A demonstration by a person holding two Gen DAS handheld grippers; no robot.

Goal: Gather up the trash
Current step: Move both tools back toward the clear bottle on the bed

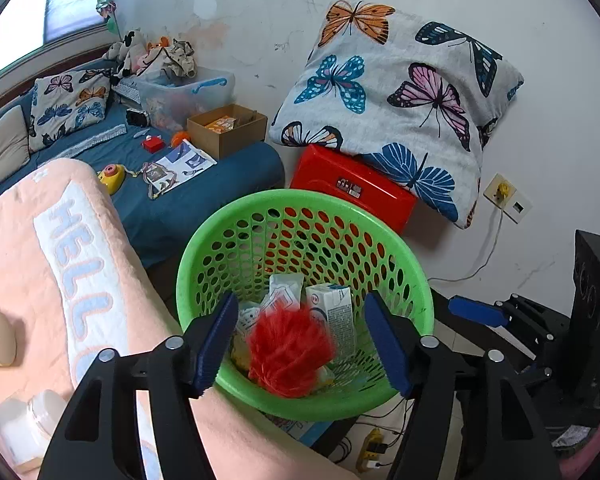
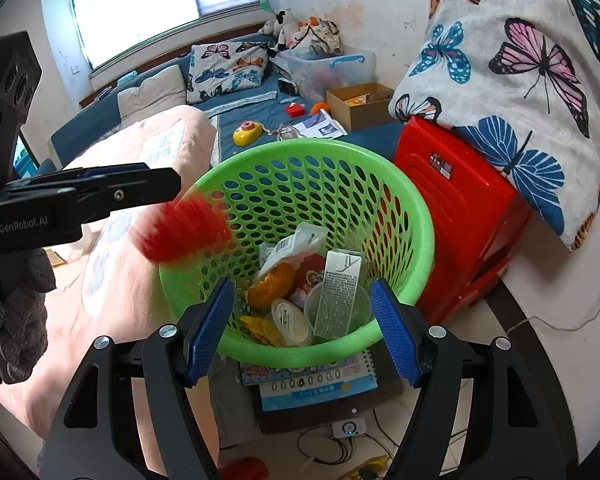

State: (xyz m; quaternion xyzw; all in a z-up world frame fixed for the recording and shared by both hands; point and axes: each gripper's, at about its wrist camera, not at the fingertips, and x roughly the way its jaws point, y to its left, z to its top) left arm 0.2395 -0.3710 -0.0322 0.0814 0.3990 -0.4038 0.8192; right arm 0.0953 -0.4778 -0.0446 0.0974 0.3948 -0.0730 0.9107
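Between wide-open left tool (image 1: 302, 338) pads: blurred red pompom (image 1: 288, 354), unheld, above green basket (image 1: 204, 248).

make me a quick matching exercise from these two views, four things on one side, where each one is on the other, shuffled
Things:
1. red fuzzy ball
2. butterfly pillow
3. yellow toy
4. orange peel

Places:
A. on the blue bed
B. lying among the trash at the bottom of the green basket
C. resting on the red stool
D. blurred, at the basket rim, in front of the open left gripper

Pairs: 1-D, 2-C, 3-A, 4-B
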